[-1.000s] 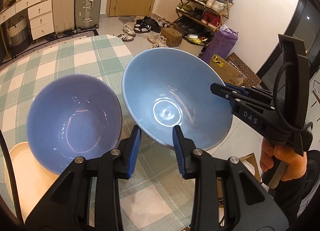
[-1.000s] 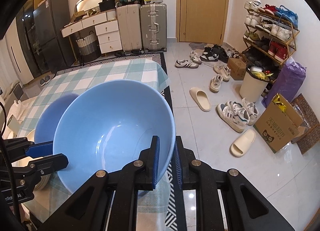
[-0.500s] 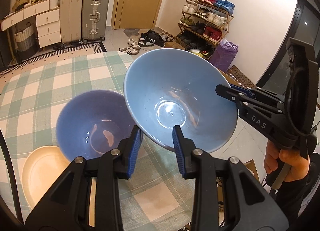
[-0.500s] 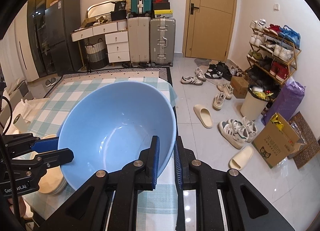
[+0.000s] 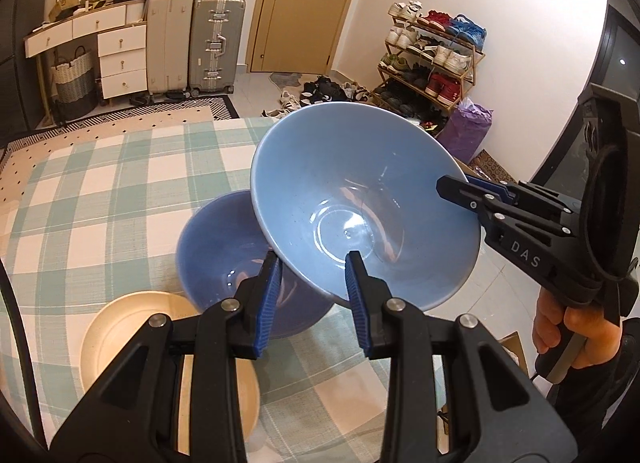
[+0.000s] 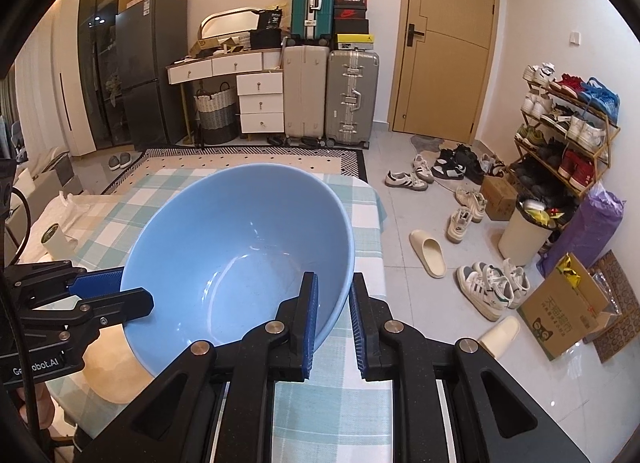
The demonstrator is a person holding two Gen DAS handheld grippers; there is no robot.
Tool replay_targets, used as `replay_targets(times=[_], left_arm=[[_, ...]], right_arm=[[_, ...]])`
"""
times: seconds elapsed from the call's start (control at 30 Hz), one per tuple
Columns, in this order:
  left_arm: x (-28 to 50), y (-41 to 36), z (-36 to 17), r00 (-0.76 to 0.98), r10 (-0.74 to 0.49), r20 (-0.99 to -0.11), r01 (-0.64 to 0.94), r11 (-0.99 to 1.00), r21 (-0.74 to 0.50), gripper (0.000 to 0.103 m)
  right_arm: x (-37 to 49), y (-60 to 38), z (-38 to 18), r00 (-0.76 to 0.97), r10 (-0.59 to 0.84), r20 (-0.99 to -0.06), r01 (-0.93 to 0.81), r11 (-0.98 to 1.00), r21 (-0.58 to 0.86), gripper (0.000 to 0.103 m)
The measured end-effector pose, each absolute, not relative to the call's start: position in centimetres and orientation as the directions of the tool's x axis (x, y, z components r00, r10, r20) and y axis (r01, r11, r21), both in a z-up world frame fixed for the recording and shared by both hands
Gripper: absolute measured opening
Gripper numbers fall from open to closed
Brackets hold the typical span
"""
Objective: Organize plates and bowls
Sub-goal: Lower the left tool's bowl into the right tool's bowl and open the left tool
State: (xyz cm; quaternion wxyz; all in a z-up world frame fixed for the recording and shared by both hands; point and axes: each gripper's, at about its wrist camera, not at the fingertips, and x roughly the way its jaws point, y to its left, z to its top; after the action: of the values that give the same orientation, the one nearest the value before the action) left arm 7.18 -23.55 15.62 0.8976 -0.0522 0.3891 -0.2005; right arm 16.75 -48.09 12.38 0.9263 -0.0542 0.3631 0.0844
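Bowls are the business at this table: a large light-blue glazed ceramic bowl [image 5: 360, 199] hangs tilted in the air above the green-and-white checked tablecloth [image 5: 100, 199], its mouth turned toward the left gripper [image 5: 312, 295]. The right gripper [image 6: 334, 315] is clamped on its rim, one blue pad inside the wall and the other outside. The left gripper's jaws stand apart and hold nothing; from the right wrist view its tip looks close to the bowl's far rim, though I cannot tell whether it touches.

Below and partly behind the lifted bowl sits a smaller, darker periwinkle-blue ceramic bowl [image 5: 224, 247] on the cloth, and just beside it a cream-coloured round plate [image 5: 132, 323], whose edge the darker bowl seems to overlap.

I judge the light-blue bowl stiff, fairly heavy and breakable, with a glossy glaze that gives ribbed pads little to bite on. Held by one point of the rim, its weight pulls away from the pinch, so it may swivel or slip. The rim is the only sensible place to take it, as the walls are too wide. A second grip on the opposite rim would probably steady it. Setting it into the darker bowl calls for a slow descent, since ceramic on ceramic chips easily.
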Motion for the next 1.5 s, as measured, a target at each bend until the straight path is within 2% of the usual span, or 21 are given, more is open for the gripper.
replay_targets(times=[0.33, 0.9, 1.5], left_arm=[[7.1, -20.3, 14.9, 0.630, -0.365, -0.685, 0.278, 0.930, -0.241, 0.029], [9.9, -17.3, 10.6, 0.622, -0.308, -0.720, 0.214, 0.951, -0.223, 0.029], [12.2, -17.5, 6.5, 0.604, -0.271, -0.750, 0.196, 0.962, -0.190, 0.029]], right_arm=[[18.3, -45.1, 10.9, 0.698, 0.139, -0.702, -0.227, 0.973, -0.032, 0.016], [21.1, -41.4, 6.6, 0.641, 0.169, -0.749, -0.273, 0.962, -0.017, 0.017], [22.2, -41.0, 3.0, 0.607, 0.142, -0.782, -0.277, 0.960, -0.041, 0.018]])
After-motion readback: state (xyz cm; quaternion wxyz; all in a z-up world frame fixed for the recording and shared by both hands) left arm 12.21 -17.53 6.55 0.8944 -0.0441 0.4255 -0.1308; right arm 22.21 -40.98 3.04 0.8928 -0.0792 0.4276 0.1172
